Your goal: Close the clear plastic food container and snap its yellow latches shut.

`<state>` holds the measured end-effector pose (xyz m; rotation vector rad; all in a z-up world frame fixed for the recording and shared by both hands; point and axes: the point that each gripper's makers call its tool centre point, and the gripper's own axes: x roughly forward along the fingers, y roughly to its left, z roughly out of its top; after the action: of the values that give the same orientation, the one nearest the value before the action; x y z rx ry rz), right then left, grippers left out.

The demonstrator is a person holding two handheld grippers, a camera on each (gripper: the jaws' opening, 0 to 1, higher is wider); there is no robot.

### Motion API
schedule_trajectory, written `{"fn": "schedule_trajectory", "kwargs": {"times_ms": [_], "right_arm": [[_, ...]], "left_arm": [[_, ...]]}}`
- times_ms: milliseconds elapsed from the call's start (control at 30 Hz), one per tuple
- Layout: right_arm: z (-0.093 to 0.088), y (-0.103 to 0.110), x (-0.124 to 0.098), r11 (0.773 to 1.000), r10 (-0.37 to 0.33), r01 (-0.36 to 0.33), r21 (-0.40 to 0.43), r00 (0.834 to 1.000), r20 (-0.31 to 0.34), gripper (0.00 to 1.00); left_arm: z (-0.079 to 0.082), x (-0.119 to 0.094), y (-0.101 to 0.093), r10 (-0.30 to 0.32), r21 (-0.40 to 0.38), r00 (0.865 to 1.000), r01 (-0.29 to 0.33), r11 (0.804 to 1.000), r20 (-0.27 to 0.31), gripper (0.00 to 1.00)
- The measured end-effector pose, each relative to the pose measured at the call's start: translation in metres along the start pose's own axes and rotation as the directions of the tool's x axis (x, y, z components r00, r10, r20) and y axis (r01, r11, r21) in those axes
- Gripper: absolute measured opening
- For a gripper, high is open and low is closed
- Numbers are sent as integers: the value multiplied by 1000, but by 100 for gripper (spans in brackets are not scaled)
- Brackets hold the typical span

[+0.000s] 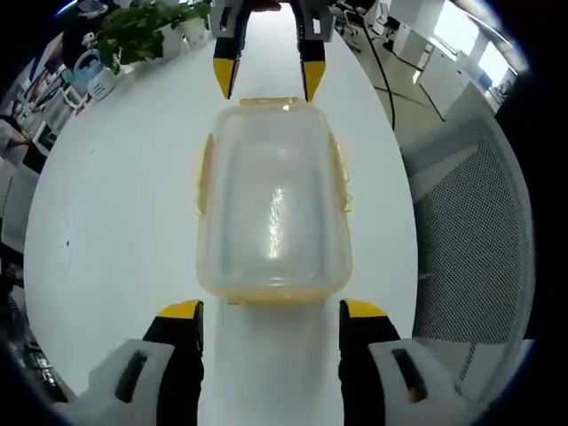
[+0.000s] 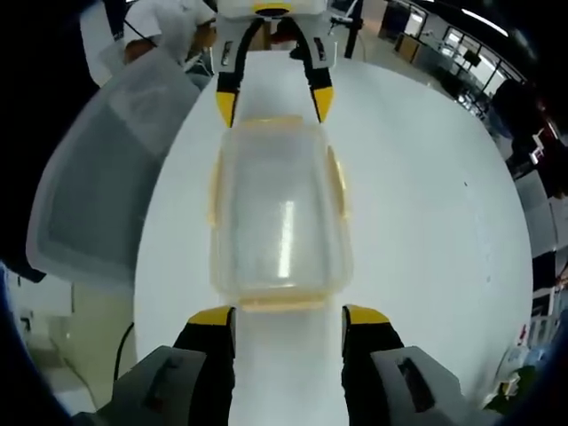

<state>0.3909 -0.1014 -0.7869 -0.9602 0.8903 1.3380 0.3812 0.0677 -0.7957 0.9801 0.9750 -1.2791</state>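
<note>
A clear, empty container (image 1: 271, 213) with its lid on sits mid-table (image 1: 115, 231) between the left gripper (image 1: 271, 312) and right gripper (image 2: 288, 312) — both released. It looks light, stiff and slippery; the yellow latches (image 1: 338, 173) are the pressing points. A plant (image 1: 142, 27) stands far left — nothing blocks.

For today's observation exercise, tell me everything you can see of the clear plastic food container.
The clear plastic food container is a rounded rectangular box of cloudy see-through plastic, lid on, with yellow latches along its edges. It looks empty and lies flat on the white table, between the open left gripper and right gripper, neither visibly touching it.
</note>
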Motion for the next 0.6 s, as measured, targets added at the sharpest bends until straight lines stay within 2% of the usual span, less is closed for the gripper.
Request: {"fn": "schedule_trajectory", "kwargs": {"times_ms": [67,233,367,433,500,567,600], "right_arm": [[-1,-2,-1,1000,-14,14,4,1000,-8,39],[-5,-1,0,1000,-16,16,11,1000,-22,37],[-6,0,-1,999,-16,17,38,1000,-24,36],[-5,6,-3,997,9,-7,81,1000,-21,37],[0,1,-8,993,-16,16,121,1000,-7,37],[9,-2,-13,974,-32,21,226,998,45,37],[13,-4,-16,951,-42,18,307,997,71,37]], "left_arm": [[1,-1,0,2,-8,1000,-2,1000,1,56],[1,-2,1,8,-12,1000,-8,1000,0,55],[-1,-5,0,13,-65,1000,-13,998,4,54],[-2,-6,-2,3,-104,1000,-2,995,5,52],[-4,-9,-4,1,-164,1000,0,986,9,52],[-3,-12,-5,-6,-230,1000,13,973,30,52],[-1,-15,-5,-11,-300,998,28,954,57,52]]}}
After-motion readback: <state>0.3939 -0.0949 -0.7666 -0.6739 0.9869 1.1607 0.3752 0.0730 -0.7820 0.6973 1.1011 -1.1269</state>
